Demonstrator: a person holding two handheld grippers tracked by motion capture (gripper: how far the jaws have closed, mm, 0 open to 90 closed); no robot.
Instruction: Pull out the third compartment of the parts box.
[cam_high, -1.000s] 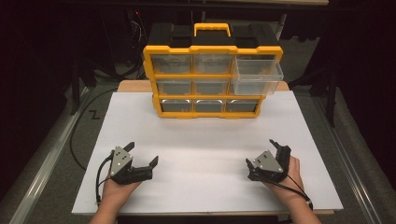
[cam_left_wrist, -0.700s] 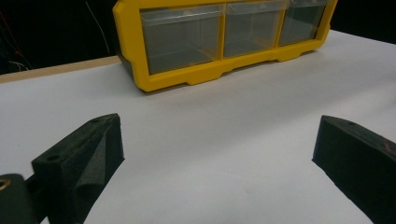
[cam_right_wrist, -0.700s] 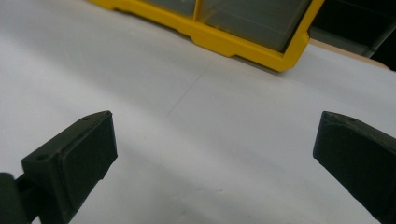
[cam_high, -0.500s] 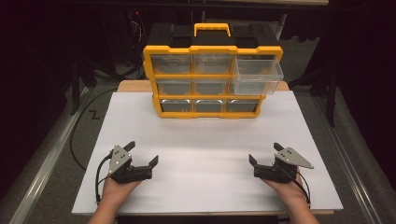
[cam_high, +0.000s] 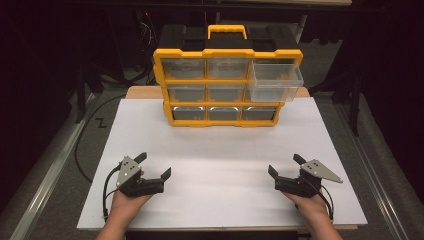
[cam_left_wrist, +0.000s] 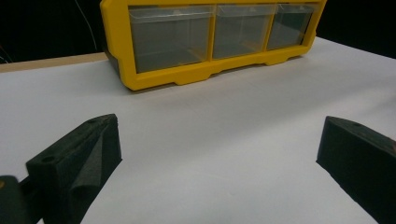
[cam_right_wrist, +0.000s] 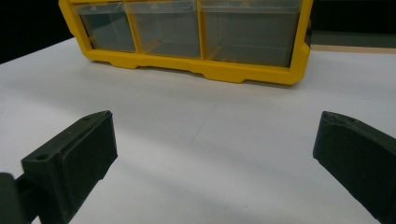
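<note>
A yellow and black organizer case with clear drawers stands at the far middle of the white table. Its top right drawer is pulled out toward me. My left gripper rests near the front left of the table, jaws wide open, nothing between them. My right gripper rests near the front right, also open and empty. The left gripper view has the case's bottom row of drawers ahead beyond its fingers. In the right gripper view the same bottom row lies ahead.
The case has a yellow carry handle on top. A wooden board edge shows behind the white sheet. A black cable curls on the floor at the left. Dark floor drops off on both sides of the table.
My right gripper has rolled level and slid a little toward the right front of the table. The left gripper has stayed where it was. Both stay open.
</note>
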